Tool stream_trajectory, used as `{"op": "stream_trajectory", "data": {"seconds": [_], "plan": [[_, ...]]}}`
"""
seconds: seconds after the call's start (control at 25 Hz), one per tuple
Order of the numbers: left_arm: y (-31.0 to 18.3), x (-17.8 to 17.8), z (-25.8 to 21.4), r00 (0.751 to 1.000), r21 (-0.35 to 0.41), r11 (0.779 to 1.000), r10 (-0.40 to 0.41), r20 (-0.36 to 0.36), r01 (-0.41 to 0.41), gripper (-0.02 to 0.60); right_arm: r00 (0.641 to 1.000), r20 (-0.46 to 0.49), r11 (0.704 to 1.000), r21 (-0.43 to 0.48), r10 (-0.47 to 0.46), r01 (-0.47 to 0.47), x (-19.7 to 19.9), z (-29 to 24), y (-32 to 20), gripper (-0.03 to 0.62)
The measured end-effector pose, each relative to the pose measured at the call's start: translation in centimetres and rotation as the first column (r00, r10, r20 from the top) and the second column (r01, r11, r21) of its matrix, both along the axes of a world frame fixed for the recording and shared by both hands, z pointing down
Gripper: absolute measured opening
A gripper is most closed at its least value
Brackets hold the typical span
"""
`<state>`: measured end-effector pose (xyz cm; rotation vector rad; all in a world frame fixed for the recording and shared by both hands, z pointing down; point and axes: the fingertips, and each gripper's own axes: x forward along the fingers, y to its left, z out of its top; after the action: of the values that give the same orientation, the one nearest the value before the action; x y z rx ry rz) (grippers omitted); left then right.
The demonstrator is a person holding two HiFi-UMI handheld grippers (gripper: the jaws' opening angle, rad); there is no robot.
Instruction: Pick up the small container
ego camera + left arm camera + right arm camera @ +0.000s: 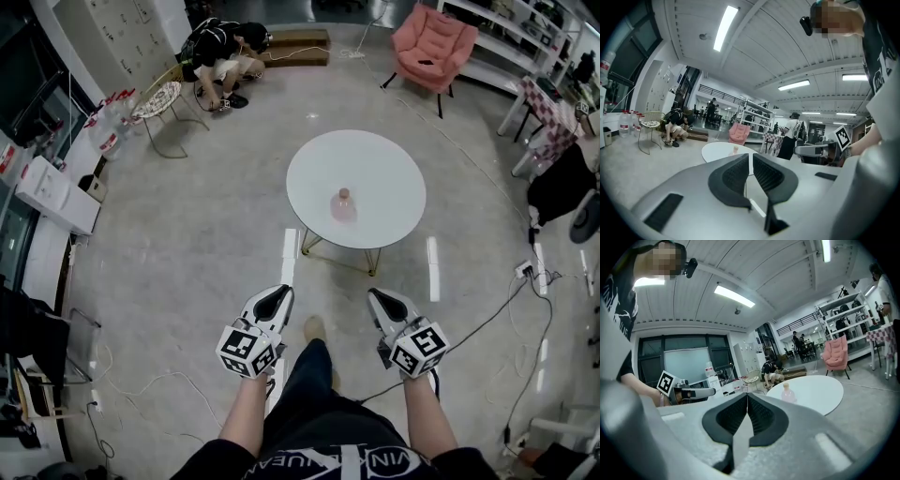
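The small container (343, 203) is a pale pink bottle with a rounded cap, standing upright near the middle of a round white table (394, 169). Both grippers hang in front of my body, well short of the table. My left gripper (281, 292) is shut with nothing in it, and so is my right gripper (375, 296). In the left gripper view the jaws of the left gripper (751, 157) point toward the table (717, 151), where the container (735, 149) is tiny and far off. The right gripper (747, 395) points at the container (787, 391) on the table (820, 392).
A pink armchair (429, 42) stands beyond the table. A person (223, 52) crouches on the floor at the back left, beside a wire chair (157, 101). Cables (511, 300) trail across the floor on the right. My own leg and shoe (314, 330) are between the grippers.
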<state>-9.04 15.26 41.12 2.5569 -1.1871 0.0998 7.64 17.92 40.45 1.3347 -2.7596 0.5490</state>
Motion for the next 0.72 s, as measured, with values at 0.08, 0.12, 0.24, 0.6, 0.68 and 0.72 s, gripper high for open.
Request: {"op": "stream_trajectory", "data": {"seconds": [0.08,0.12,0.24,0.6,0.68,0.72], "plan": [[-0.9,0.0,0.4,1.0,-0.006,1.0,-0.007,0.001,0.007,0.029,1.0,-0.011,1.0,-0.002,-0.017,0.017,-0.3,0.3,-0.8,0.006],[-1.4,0.1,0.5,1.0,-0.008,1.0,-0.009,0.001,0.009,0.029,1.0,-0.017,1.0,-0.002,-0.026,0.026,-0.4,0.4,-1.2,0.006],[-2.8,0.3,0.9,1.0,-0.018,1.0,-0.008,0.0,0.008,0.029,0.999,-0.021,0.999,-0.008,-0.046,0.046,-0.7,0.6,-2.5,0.006],[-7.0,1.4,2.8,1.0,-0.059,0.998,0.025,0.01,-0.024,0.029,0.998,-0.02,0.996,-0.059,-0.068,0.066,-0.8,2.2,-6.9,0.007],[-8.0,1.8,3.2,0.999,-0.066,0.997,0.039,0.008,-0.039,0.029,0.997,-0.021,0.995,-0.076,-0.069,0.067,-0.7,2.7,-7.8,0.008],[-8.6,2.0,3.5,0.999,-0.068,0.996,0.05,0.006,-0.05,0.029,0.997,-0.022,0.994,-0.087,-0.068,0.066,-0.6,3.0,-8.3,0.007]]}}
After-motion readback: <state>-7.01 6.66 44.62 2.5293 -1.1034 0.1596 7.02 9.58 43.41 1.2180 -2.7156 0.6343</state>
